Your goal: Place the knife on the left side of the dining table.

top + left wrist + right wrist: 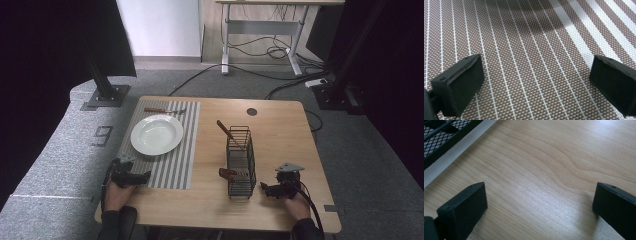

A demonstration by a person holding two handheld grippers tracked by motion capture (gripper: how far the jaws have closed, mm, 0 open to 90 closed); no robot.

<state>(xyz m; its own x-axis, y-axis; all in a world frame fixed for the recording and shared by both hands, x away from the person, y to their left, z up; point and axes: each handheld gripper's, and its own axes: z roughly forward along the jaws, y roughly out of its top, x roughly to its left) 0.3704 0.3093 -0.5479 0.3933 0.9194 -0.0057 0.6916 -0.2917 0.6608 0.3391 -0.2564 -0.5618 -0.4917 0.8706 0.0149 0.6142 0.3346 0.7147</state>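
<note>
Both hands rest low: left hand-held gripper (pixel 145 176) gapes over placemat (pixel 176 165), right hand-held gripper (pixel 263 188) gapes beside basket (pixel 240 161).

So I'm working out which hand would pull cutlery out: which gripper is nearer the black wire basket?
Right. The right gripper sits open on the bare table just beside the wire basket; the left gripper rests on the striped placemat, farther off.

The table (pixel 280 125) is pale wood grain. Near its left edge lies a mat (pixel 175 150) striped brown and white, bearing a white plate (pixel 156 134). A black wire rack (pixel 240 162) holds brown-handled utensils (pixel 227 131). Both grippers (pixel 131 176) (pixel 274 189) are black.
</note>
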